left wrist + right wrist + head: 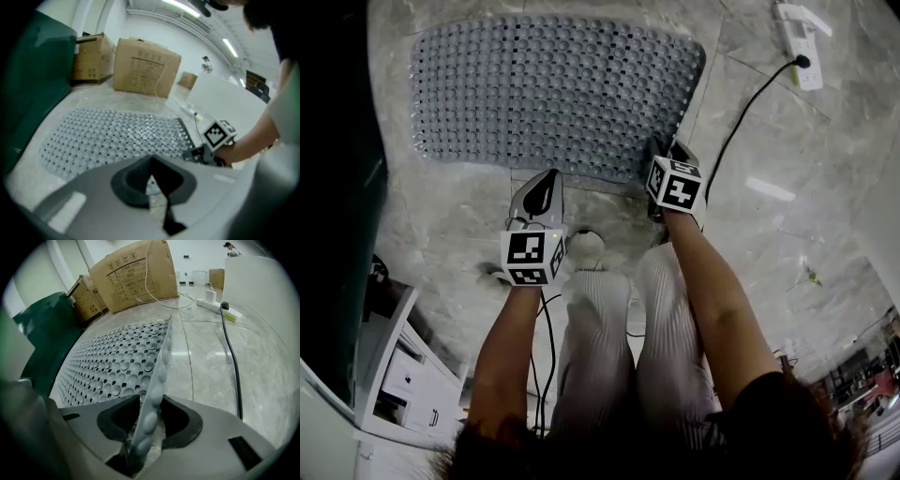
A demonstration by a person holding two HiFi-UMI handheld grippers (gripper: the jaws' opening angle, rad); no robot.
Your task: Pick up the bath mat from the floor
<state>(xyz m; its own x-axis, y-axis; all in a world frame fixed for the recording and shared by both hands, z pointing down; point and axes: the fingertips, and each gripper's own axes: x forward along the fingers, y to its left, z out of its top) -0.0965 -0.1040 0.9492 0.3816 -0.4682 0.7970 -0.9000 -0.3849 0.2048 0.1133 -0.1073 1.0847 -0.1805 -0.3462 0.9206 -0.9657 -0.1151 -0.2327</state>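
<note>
R gripper pinches the raised right edge of bath mat; rest of mat lies flat on floor. L gripper is pressed together, empty, near mat's front edge.

A grey studded bath mat lies on the marble floor across the upper middle of the frame. The right gripper meets its lower right corner. The left gripper points at its lower edge. Upper right, a white power strip with a black cable.
</note>
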